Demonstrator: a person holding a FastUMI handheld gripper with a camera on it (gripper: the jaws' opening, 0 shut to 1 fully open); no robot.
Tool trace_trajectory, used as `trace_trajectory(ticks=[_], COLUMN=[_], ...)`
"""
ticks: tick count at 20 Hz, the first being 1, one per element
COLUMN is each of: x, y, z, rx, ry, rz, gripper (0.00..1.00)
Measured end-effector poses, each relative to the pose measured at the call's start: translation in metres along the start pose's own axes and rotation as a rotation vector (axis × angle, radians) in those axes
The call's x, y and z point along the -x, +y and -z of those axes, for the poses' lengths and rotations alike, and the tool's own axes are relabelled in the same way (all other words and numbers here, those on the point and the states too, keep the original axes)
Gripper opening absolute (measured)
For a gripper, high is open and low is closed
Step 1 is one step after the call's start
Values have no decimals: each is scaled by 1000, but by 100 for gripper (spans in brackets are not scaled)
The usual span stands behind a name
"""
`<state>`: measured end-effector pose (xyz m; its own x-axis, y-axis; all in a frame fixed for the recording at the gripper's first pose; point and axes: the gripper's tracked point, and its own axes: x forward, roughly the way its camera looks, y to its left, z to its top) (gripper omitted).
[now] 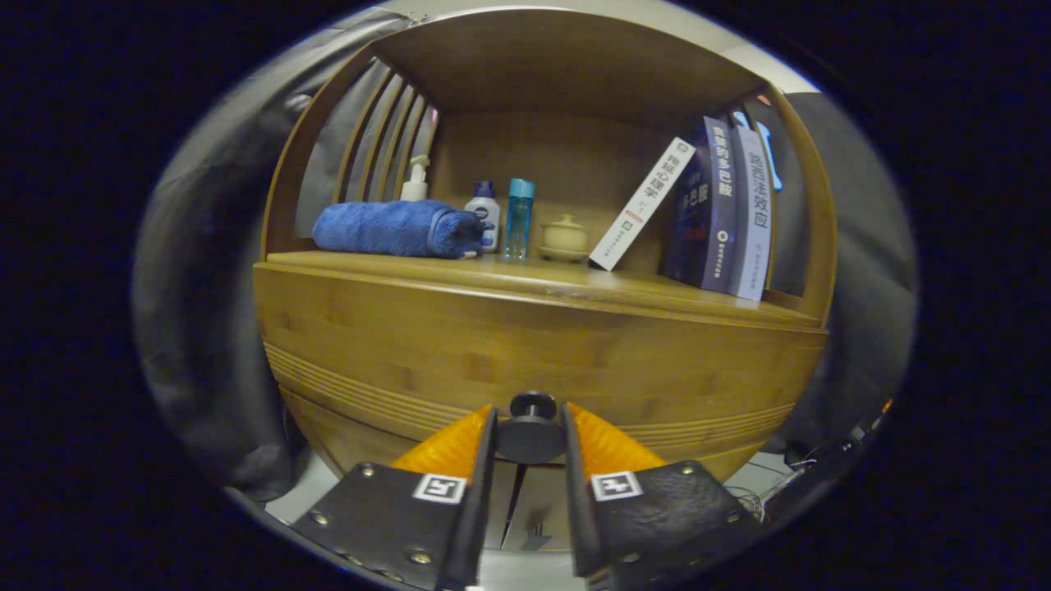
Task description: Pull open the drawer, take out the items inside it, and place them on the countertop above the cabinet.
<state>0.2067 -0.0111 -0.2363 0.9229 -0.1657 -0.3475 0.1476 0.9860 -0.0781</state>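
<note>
A wooden cabinet has a drawer front [460,353] with a round black knob [530,428] at its lower middle. My gripper [530,443] is at that knob, and its orange-backed fingers [450,447] press on the knob from the left and right. The drawer front sits flush with the cabinet, so its contents are hidden. Above it runs the countertop [566,283], a wooden shelf surface under a wooden roof.
On the countertop lie a rolled blue towel [394,228], a pump bottle [415,180], a white bottle [484,212], a clear blue bottle [519,217], a small lidded pot [565,235] and leaning books [722,209]. Bare shelf shows in front of the pot. Cables [764,492] lie on the floor at the right.
</note>
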Motion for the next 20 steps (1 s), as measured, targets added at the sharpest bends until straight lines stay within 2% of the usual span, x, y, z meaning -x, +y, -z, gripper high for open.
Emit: trace_trajectory(ticks=[2, 4, 7, 14, 20], x=[-3, 4, 7, 81, 146], y=[0, 0, -1, -4, -4], z=[0, 7, 7, 17, 37], rx=[-53, -119, -96, -69, -102], ry=[-9, 38, 40, 2, 32], rz=[5, 4, 26, 28, 19], gripper=[43, 37, 30, 30, 30])
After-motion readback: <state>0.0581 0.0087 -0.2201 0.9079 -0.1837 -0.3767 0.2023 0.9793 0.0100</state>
